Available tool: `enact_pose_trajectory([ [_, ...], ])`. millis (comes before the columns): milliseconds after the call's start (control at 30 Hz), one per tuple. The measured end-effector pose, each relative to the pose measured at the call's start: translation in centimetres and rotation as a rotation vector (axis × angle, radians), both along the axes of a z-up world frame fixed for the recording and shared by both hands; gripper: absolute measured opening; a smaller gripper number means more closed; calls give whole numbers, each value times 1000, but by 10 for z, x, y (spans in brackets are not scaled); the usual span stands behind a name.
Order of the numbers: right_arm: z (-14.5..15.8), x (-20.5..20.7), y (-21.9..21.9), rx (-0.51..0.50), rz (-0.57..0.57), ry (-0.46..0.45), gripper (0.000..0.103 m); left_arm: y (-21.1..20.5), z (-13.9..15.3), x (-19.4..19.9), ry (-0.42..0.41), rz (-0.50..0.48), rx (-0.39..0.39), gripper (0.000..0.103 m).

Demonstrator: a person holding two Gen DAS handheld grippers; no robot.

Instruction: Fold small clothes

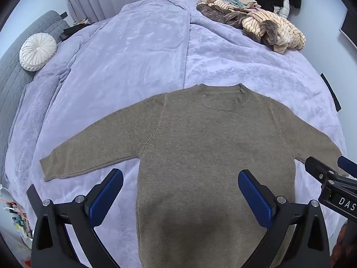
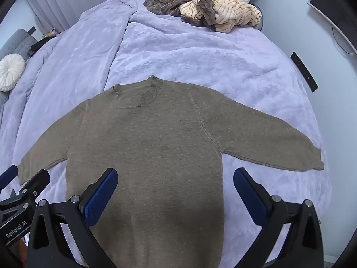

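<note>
A small olive-brown knit sweater [image 1: 207,143] lies flat on the lavender blanket, collar away from me, both sleeves spread out to the sides. It also shows in the right wrist view [image 2: 154,138]. My left gripper [image 1: 180,178] is open and empty, hovering above the sweater's lower body, nearer its left side. My right gripper [image 2: 176,178] is open and empty above the lower body, nearer its right side. Each gripper shows at the edge of the other's view.
A lavender fleece blanket [image 1: 138,51] covers the bed. A pile of striped cream and brown clothes [image 1: 265,26] sits at the far right corner, also in the right wrist view [image 2: 214,6]. A round white cushion [image 1: 38,51] rests on a grey headboard at left.
</note>
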State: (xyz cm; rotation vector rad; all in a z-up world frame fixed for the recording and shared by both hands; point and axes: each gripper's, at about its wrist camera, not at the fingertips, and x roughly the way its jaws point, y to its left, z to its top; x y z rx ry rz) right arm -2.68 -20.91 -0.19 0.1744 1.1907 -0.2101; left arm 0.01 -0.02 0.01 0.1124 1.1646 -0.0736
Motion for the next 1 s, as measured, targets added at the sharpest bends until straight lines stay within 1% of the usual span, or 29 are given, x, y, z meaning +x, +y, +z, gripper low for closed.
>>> enact_pose_trajectory([
  [100, 0, 0, 1, -2, -1, 0, 103, 0, 0, 0, -5, 3, -2, 103],
  [133, 0, 0, 1, -1, -1, 0, 103, -1, 0, 2, 7, 4, -10, 103],
  [300, 2, 0, 1, -6, 2, -1, 103, 0, 2, 6, 10, 15, -12, 103],
  [567, 4, 1, 4, -14, 5, 1, 103, 4, 3, 3, -10, 16, -11, 103],
  [667, 3, 1, 6, -13, 3, 1, 103, 5, 2, 3, -10, 14, -11, 103],
  [833, 3, 1, 6, -15, 5, -1, 103, 5, 0, 3, 13, 15, -7, 103],
  [1000, 3, 1, 8, -18, 4, 0, 103, 6, 1, 3, 2, 13, -10, 103],
])
